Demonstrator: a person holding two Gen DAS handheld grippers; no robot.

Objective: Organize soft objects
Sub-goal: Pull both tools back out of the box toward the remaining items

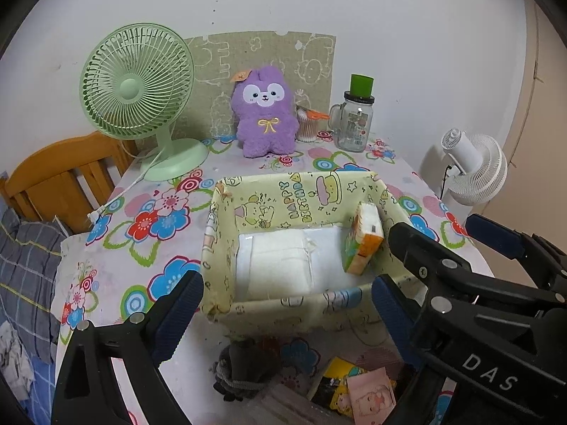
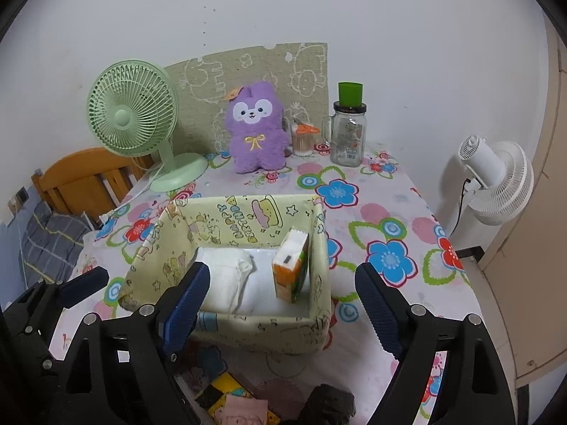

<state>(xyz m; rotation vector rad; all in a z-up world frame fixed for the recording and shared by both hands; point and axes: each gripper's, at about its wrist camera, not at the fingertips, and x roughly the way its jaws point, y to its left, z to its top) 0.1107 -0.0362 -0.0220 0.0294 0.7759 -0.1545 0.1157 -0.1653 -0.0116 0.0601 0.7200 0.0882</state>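
Both grippers are angled down toward a flowered table point(image 2: 389, 219), side by side, seen from their own wrist cameras. The left gripper point(image 1: 287, 304) has its jaws spread wide with nothing between the pads; its fingers frame the near wall of a yellow fabric box point(image 1: 269, 198). The right gripper point(image 2: 280, 297) is likewise wide apart and empty, its left finger overlapping the box's near-left corner in view, its right finger out over the tablecloth. In the left view the right gripper point(image 1: 425, 251) crosses the lower right, just beside the box.

In the box lie a white folded pack point(image 2: 226, 276), flat on the floor, and a tissue pack point(image 2: 292, 265), standing on end against the right wall. A dark grey bundle point(image 1: 241, 368) and small packets point(image 1: 358, 386) lie on the table in front of the box. A purple plush point(image 2: 255, 131) sits upright at the far edge.
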